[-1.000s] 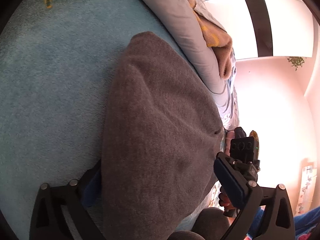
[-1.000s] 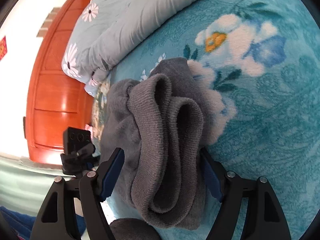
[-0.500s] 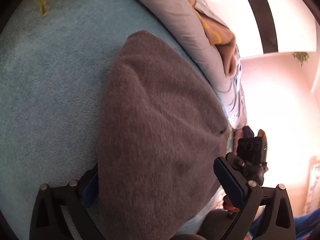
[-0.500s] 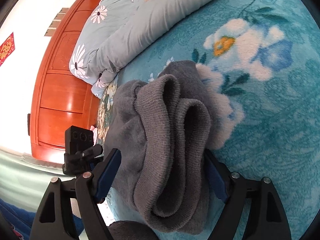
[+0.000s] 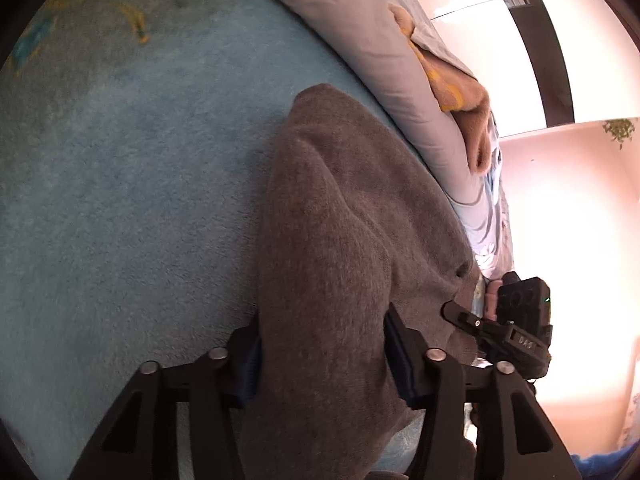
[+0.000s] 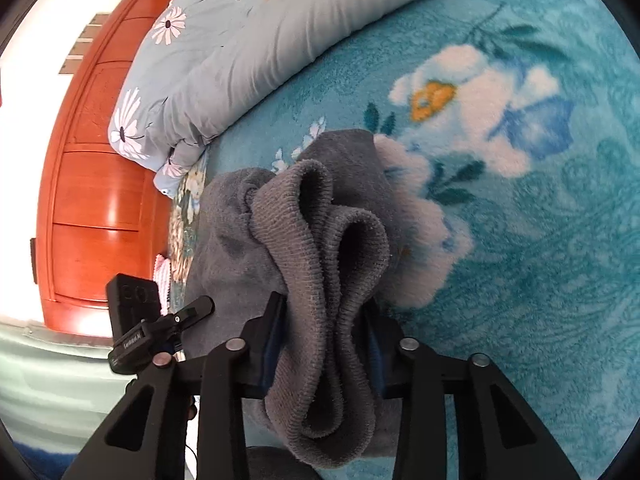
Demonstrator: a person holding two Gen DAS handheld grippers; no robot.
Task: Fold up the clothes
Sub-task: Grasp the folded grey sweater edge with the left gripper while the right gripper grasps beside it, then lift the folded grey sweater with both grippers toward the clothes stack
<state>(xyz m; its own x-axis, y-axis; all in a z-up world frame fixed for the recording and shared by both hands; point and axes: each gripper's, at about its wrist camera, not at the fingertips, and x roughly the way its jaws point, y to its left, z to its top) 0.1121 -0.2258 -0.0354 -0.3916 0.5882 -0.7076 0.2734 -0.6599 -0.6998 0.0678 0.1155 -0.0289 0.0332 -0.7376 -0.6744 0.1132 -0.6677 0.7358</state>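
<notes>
Both ends of the grey knit garment (image 5: 344, 240) pinched now. Left gripper (image 5: 324, 344) clamped narrow on a thick fold of the plain cloth, jaws pressing from either side. Right gripper (image 6: 324, 344) squeezed onto the bunched ribbed hem (image 6: 332, 248), layers doubled between the pads. Garment lying on the teal floral blanket (image 6: 520, 240) of the bed, stretched between the two grips, just beside the rolled pale-blue quilt (image 6: 248, 52). Looks like the start of a fold: edges gathered, nothing carried over yet. Next, probably a lift of both ends together and a swing across onto the far half, keeping the cloth taut so that ribbed bunch doesn't slide out. Worth watching the hem — thick, rounded, easy to lose from a light grip.
</notes>
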